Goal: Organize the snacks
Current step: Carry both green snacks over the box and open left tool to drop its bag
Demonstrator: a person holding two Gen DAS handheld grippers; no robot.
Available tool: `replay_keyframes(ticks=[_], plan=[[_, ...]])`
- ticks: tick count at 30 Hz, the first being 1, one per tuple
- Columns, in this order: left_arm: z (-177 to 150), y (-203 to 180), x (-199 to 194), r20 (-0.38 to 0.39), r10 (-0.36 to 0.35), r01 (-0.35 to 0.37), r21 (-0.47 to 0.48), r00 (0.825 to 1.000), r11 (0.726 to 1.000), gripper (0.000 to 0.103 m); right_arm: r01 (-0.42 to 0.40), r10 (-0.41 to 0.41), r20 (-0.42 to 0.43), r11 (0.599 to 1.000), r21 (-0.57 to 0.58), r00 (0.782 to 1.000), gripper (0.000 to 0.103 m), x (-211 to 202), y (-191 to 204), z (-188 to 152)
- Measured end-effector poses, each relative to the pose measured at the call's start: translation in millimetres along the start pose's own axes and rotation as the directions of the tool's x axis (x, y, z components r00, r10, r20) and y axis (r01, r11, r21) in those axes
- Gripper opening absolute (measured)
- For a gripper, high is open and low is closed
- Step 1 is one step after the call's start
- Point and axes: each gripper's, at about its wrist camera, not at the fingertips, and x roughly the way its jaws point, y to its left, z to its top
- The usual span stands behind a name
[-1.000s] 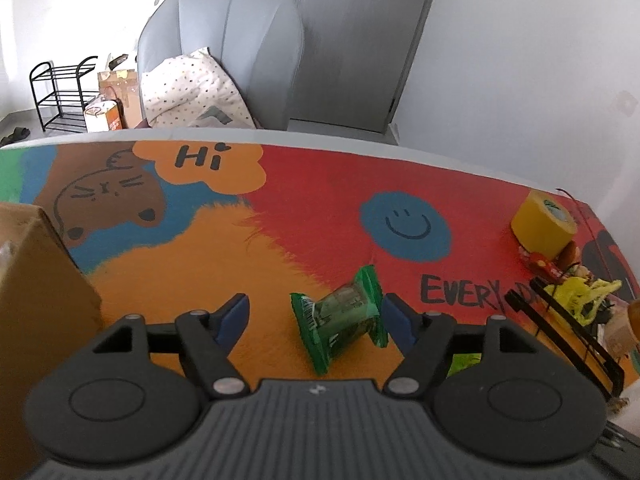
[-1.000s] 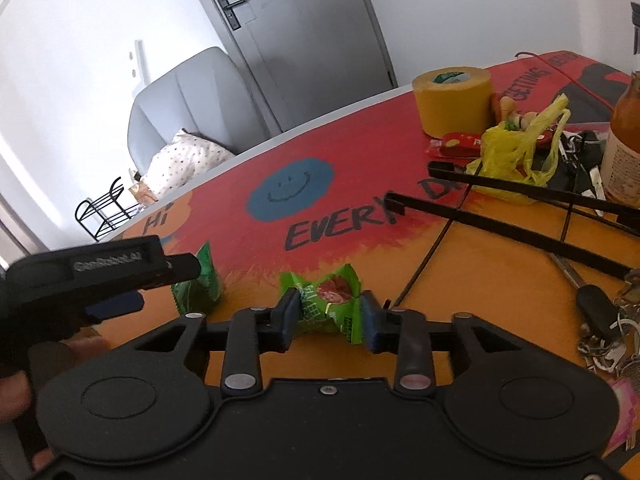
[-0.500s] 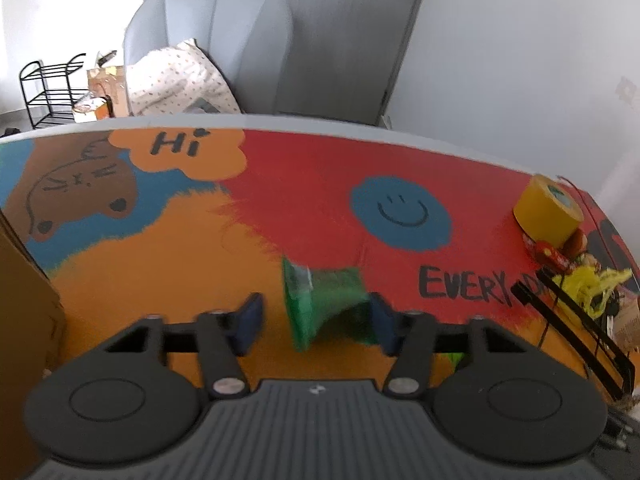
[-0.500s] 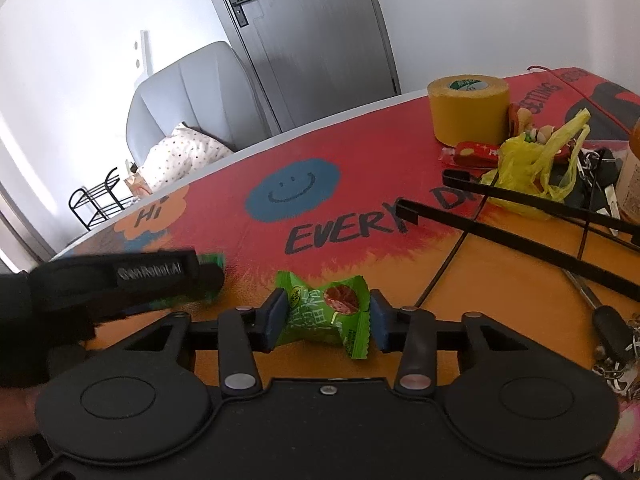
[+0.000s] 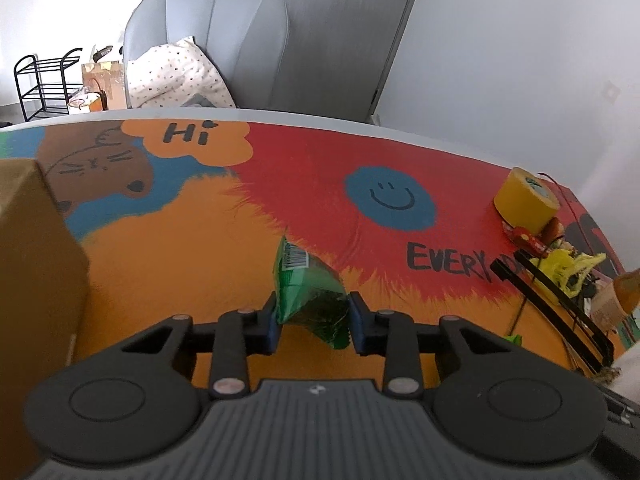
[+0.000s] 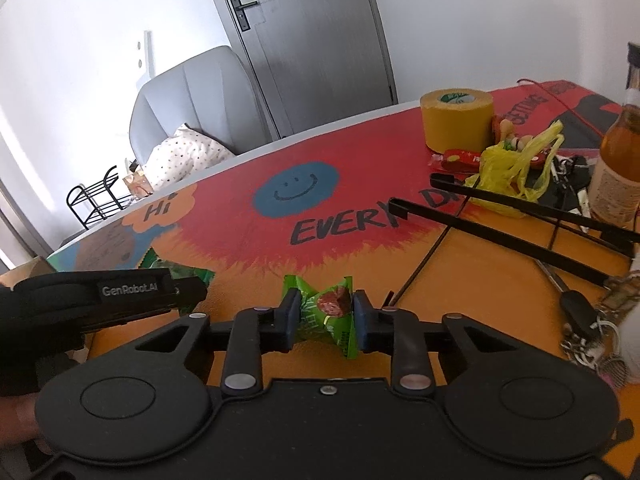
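My left gripper (image 5: 313, 322) is shut on a green snack packet (image 5: 308, 292) with a barcode, held above the colourful table mat (image 5: 200, 248). My right gripper (image 6: 326, 318) is shut on a second green snack packet (image 6: 326, 314) with a red picture, also lifted off the mat. In the right wrist view the left gripper's black body (image 6: 100, 300) shows at the left, with its packet's green edge (image 6: 192, 274) beside it. A cardboard box (image 5: 36, 280) stands at the left of the left wrist view.
At the right lie a yellow tape roll (image 6: 456, 124), a yellow plastic bag (image 6: 512, 164), black tongs (image 6: 520, 220), keys (image 6: 580, 320) and an orange juice bottle (image 6: 620, 160). A grey chair with a dotted pillow (image 5: 180, 76) stands behind the table.
My left gripper closed on its packet, which turned end-on, and lifted it. My right gripper kept hold of its packet and rose slightly.
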Motion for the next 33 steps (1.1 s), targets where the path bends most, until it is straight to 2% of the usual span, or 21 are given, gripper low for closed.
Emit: replay_keyframes(ticks=[16,33], plan=[[-9.5,20.6,-72.9,0.073,-0.033,0.033,0.01,0.997,0.999,0.032,-0.032,0.035,0.075,0.998,-0.047,0.997,0.026,-52.8,36.8,3.6],[1.9,77.9,-138.7,0.173,0.009,-0.006,-0.015,0.985,1.0,0.032,-0.128,0.145,0.126,0.983,-0.135,0.981,0.026,-78.9,107.0,10.1]])
